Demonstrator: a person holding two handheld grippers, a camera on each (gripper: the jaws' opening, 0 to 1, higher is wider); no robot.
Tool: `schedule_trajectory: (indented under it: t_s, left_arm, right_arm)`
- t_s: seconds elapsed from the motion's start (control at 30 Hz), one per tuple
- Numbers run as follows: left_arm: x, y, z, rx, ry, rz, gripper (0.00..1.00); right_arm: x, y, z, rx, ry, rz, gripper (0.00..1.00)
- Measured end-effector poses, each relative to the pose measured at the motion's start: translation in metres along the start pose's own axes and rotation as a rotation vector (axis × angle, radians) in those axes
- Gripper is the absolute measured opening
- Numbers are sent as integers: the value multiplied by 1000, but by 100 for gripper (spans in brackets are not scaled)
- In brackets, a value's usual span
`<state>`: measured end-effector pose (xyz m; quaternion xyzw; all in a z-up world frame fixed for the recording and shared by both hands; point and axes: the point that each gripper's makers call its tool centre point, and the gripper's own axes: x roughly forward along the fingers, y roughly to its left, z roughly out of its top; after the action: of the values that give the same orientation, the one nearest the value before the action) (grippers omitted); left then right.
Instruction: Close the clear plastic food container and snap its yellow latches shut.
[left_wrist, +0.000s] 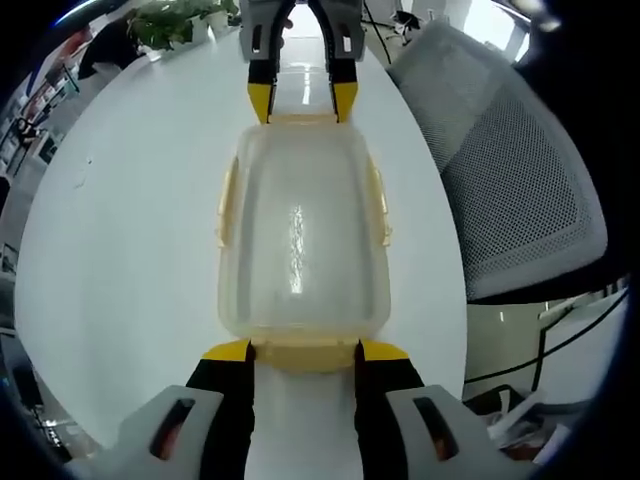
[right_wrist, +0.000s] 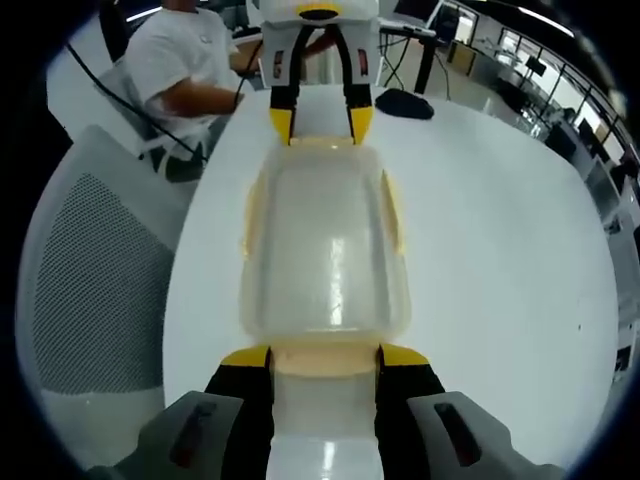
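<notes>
The clear plastic food container (left_wrist: 300, 240) sits on a white table (left_wrist: 130, 260), its lid already seated on top. The left gripper (left_wrist: 303, 350) meets the container's near end in the left gripper view, jaws spread apart on either side of the yellow end latch (left_wrist: 305, 356), its tips touching the rim. The right gripper (right_wrist: 325, 357) stands the same way at the opposite end, jaws apart around its end latch (right_wrist: 325, 360). Each gripper also appears at the far end of the other's view. The side latches (left_wrist: 378, 205) look folded against the walls, though whether they are snapped I cannot tell. By my judgement closing is done; pressing the end latches remains. A mesh chair (left_wrist: 510, 170) stands beside the table.
</notes>
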<state>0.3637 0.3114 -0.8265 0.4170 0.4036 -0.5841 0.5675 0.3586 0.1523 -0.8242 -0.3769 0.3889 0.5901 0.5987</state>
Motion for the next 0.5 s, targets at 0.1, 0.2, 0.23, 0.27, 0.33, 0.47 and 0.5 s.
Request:
schedule_trajectory:
  t_s: [0.1, 0.2, 0.23, 0.27, 0.33, 0.47, 0.5]
  left_arm:
    - [-2, -1, 1, 7, 2, 3, 38]
    - [-4, 0, 3, 5, -5, 6, 38]
    - [-5, 0, 4, 7, -6, 7, 38]
    - [-5, 0, 5, 10, -6, 10, 38]
    - [-7, 0, 6, 11, -4, 9, 38]
    - [-11, 2, 8, 16, -3, 10, 38]
    - [-13, 4, 8, 18, -3, 11, 38]
  right_arm:
    - [-2, 1, 0, 0, -1, 0, 37]
    - [-4, 1, 0, -1, -4, -3, 37]
    - [-5, 1, 0, 0, -5, -3, 37]
    - [-5, 1, 0, 2, -5, -4, 37]
    - [-7, 1, 0, 2, -4, -5, 37]
    - [-10, -1, 0, 2, -5, -8, 37]
    - [-12, -2, 1, 4, -7, -10, 37]
